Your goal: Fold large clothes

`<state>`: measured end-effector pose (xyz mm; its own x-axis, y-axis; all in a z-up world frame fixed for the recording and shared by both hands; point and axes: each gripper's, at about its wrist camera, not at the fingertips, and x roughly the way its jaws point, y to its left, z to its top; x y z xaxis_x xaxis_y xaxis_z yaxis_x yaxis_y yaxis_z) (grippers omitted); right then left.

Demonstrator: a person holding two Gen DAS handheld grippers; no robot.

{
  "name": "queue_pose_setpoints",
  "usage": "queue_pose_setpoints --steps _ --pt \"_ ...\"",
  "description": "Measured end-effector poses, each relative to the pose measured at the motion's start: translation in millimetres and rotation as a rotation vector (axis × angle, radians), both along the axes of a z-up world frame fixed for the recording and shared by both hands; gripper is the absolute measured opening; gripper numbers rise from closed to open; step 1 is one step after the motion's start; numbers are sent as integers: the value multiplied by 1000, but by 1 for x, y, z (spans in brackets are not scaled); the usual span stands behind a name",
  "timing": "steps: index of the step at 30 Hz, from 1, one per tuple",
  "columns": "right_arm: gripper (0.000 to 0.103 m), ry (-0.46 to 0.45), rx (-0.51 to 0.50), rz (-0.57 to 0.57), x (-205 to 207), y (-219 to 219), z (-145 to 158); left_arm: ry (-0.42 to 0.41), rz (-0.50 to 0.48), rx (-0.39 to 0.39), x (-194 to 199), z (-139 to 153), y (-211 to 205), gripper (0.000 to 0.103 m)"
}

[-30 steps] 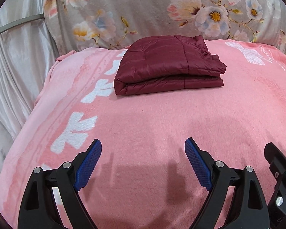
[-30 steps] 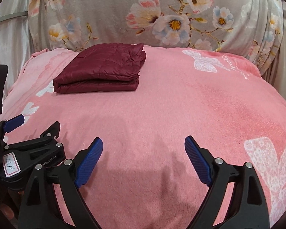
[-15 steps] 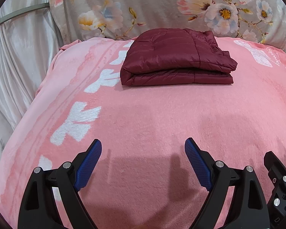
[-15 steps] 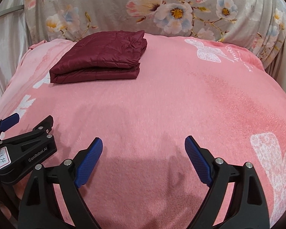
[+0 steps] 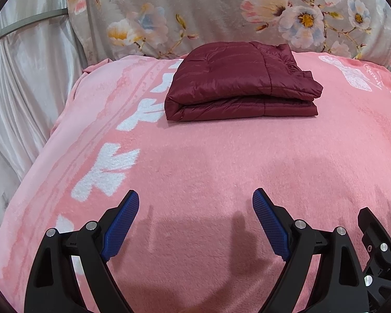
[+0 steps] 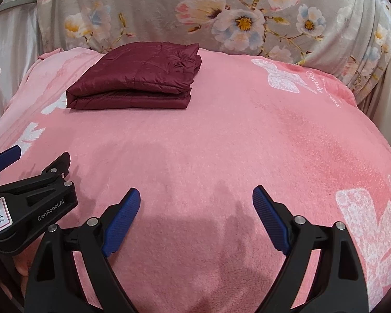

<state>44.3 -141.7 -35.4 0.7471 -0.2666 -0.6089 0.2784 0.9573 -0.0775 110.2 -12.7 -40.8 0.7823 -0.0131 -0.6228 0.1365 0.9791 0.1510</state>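
Far side of the bed: a maroon quilted puffer jacket (image 5: 241, 86) lies folded into a flat, layered rectangle on the pink fleece blanket (image 5: 221, 169), close to the floral bedding (image 5: 221, 13) bunched behind it; in the right wrist view it sits far left.
Left claw (image 5: 195, 208): spread wide, pinching nothing, hovering over bare blanket near the camera, well apart from the jacket.
Right claw (image 6: 195, 206): likewise spread and empty, beside the left one, low over the blanket.
Task state: judging by the neat stack, the folding looks done or nearly so.
Handling: the jacket is probably light, soft and puffy, with a slick shiny shell, so layers may slide over each other and spring open if lifted by one edge.
Where to hold: the near folded edge, pinching all layers together at both corners, looks safest; the far right corner, where the collar and fabric bunch, is looser.
Containers: none visible; nothing is held in anything.
Left edge: pale satin curtain (image 5: 26, 78) hangs beside the bed.
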Motion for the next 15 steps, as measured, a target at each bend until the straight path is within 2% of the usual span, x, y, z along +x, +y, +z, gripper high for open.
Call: queue_pose_setpoints --steps 15 --pt "85 -5 -3 -1 0 1 1 -14 -7 8 -4 1 -3 87"
